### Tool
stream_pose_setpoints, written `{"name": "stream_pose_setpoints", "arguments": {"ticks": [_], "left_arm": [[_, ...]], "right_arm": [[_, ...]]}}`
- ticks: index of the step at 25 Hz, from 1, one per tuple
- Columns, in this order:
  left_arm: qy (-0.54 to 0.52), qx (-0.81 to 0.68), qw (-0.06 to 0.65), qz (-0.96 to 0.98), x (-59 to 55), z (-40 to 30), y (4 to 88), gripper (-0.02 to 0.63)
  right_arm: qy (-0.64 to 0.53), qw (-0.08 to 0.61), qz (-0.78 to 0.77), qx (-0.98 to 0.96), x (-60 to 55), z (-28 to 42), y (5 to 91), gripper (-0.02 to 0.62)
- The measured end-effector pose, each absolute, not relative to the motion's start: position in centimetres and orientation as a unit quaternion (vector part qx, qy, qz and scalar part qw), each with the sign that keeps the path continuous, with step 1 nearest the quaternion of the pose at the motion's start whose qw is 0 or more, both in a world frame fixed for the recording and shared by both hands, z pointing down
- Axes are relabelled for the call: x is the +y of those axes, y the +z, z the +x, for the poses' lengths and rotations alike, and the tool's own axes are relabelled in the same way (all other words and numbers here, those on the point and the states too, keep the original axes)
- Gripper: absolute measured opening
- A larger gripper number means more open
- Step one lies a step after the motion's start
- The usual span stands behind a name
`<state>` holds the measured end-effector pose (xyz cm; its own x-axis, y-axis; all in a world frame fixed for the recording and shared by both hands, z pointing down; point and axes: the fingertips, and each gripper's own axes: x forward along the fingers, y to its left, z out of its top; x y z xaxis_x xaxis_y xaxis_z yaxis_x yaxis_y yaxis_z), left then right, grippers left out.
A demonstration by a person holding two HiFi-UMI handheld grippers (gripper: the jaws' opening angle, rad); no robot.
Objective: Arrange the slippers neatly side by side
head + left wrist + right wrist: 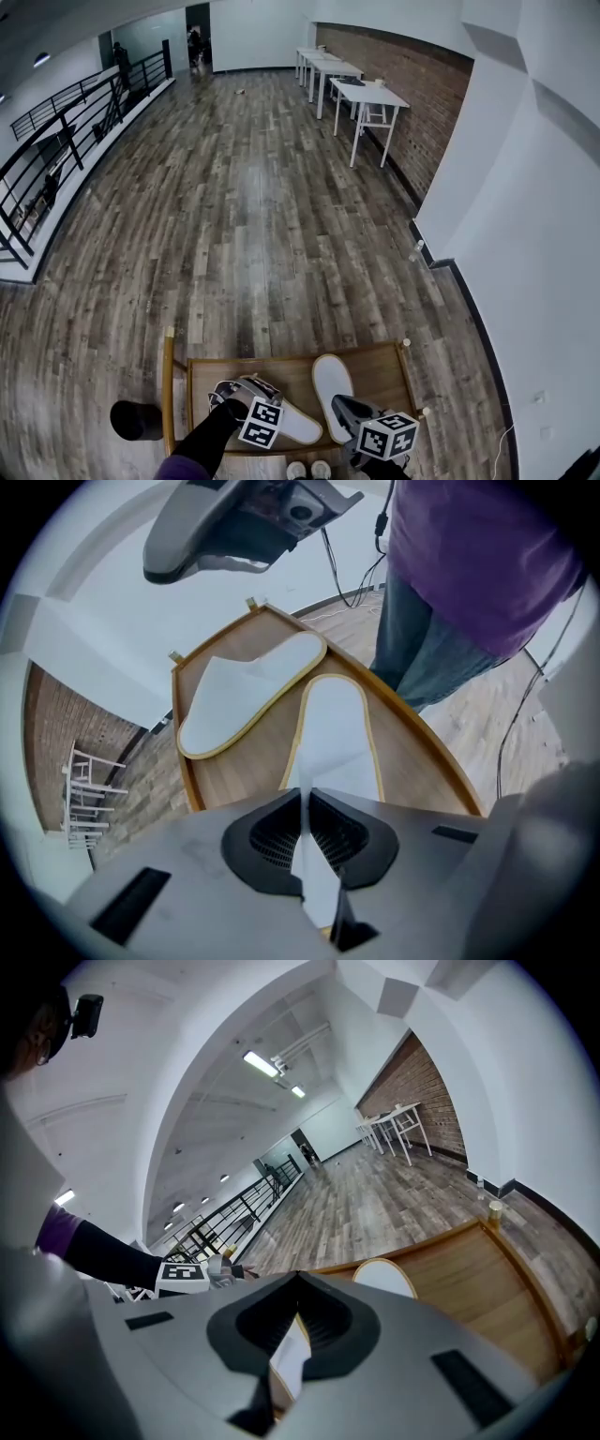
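The left gripper [305, 799] pinches the left slipper [292, 427] by the tray's [281, 360] near edge; the right gripper [298, 1279] pinches the right slipper's [331, 380] near end.

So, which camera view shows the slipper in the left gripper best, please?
The left gripper view: the slipper lies nearly whole on the tray, one end pinched in the left gripper. The head view shows only part of the slipper beside the gripper. The right gripper view does not show it.
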<state>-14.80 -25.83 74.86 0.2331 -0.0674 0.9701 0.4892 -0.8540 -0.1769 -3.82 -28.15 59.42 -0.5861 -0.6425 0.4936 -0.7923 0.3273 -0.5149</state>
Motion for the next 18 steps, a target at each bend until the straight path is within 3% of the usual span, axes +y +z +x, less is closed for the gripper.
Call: {"name": "stream_pose_setpoints", "arguments": {"ticks": [13, 15, 18], "left_arm": [[-0.572, -0.063, 0.160, -0.802, -27.0, -15.0, 73.5, 0.040], [-0.560, -0.020, 0.113, -0.820, -27.4, -15.0, 72.7, 0.040], [-0.496, 0.121, -0.057, -0.858, -29.0, -15.4, 70.6, 0.040]], "right_arm": [[0.380, 0.098, 0.445, -0.805, -28.1, -3.7, 59.8, -0.003], [0.380, 0.098, 0.443, -0.806, -28.1, -4.0, 59.8, -0.003], [0.376, 0.098, 0.439, -0.810, -28.3, -4.5, 59.4, -0.003]]}}
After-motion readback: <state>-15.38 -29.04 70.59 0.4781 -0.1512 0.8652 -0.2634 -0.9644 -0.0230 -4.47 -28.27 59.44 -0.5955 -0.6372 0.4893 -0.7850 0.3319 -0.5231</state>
